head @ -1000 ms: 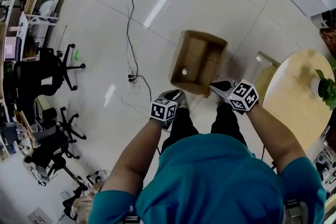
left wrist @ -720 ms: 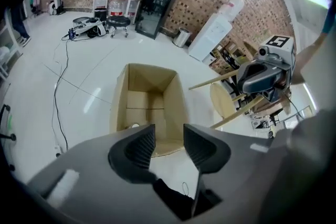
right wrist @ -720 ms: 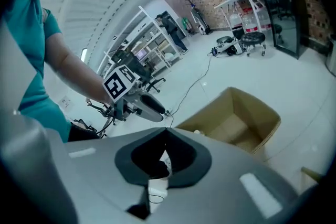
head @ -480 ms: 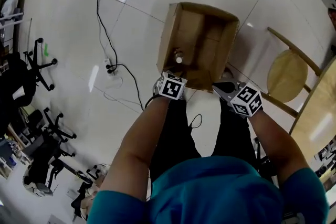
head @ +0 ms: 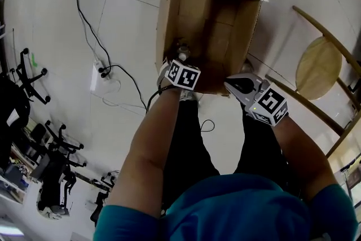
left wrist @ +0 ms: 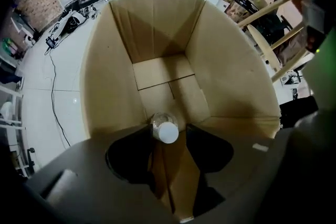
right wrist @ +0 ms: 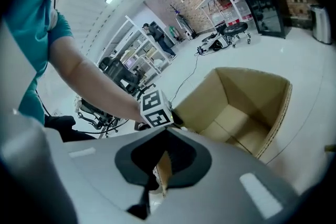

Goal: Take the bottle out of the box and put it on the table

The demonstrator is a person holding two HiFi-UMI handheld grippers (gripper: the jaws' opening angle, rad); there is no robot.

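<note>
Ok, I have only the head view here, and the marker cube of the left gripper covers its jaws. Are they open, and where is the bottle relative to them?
Observer: The left gripper is open. Its jaws have just been opening. The bottle stands upright in line with their gap, and they do not touch it.
Operator: Does the bottle have its cap on?
Observer: Yes, a white cap closes it.
Operator: And what is the right gripper doing?
Observer: The right gripper has its jaws closed to a narrow gap on a cardboard edge of the box. It looks like a grip on it.
</note>
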